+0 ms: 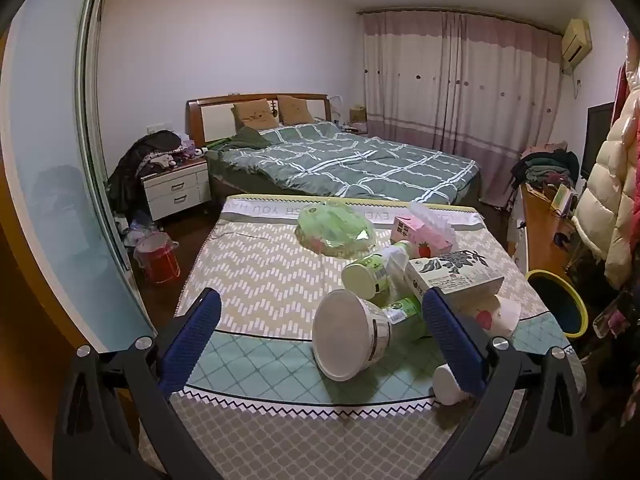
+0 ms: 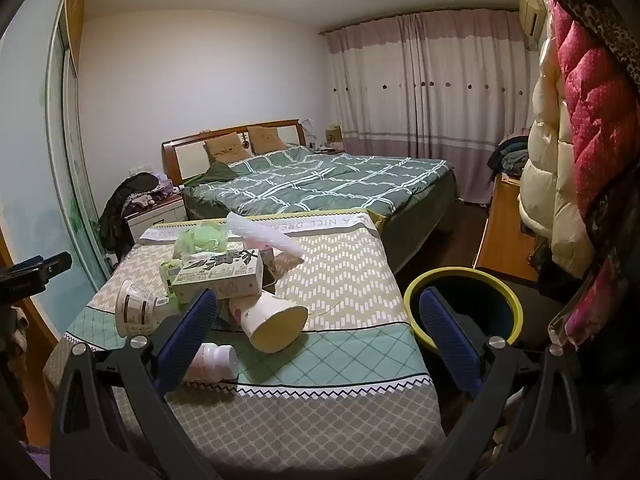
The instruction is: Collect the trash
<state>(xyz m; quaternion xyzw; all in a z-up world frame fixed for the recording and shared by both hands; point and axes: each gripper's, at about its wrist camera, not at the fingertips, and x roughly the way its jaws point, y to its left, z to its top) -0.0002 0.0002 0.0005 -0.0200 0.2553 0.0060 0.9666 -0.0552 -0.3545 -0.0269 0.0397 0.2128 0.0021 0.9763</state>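
Observation:
A pile of trash lies on a cloth-covered table [image 1: 256,276]. In the left wrist view I see a tipped white cup [image 1: 348,338], a green-label cup [image 1: 366,278], a printed carton [image 1: 456,274], a pink strawberry carton [image 1: 420,236], a green plastic bag [image 1: 336,230] and a small white bottle [image 1: 446,384]. My left gripper [image 1: 320,320] is open, with the white cup between its fingers. My right gripper [image 2: 318,312] is open and empty above the table's right front. A tipped paper cup [image 2: 272,320] and the white bottle [image 2: 212,362] lie near its left finger.
A dark bin with a yellow-green rim [image 2: 464,312] stands on the floor right of the table, also in the left wrist view [image 1: 560,304]. A bed [image 1: 344,160] lies behind the table. A red bucket [image 1: 158,260] is at left, hanging coats [image 2: 580,140] at right.

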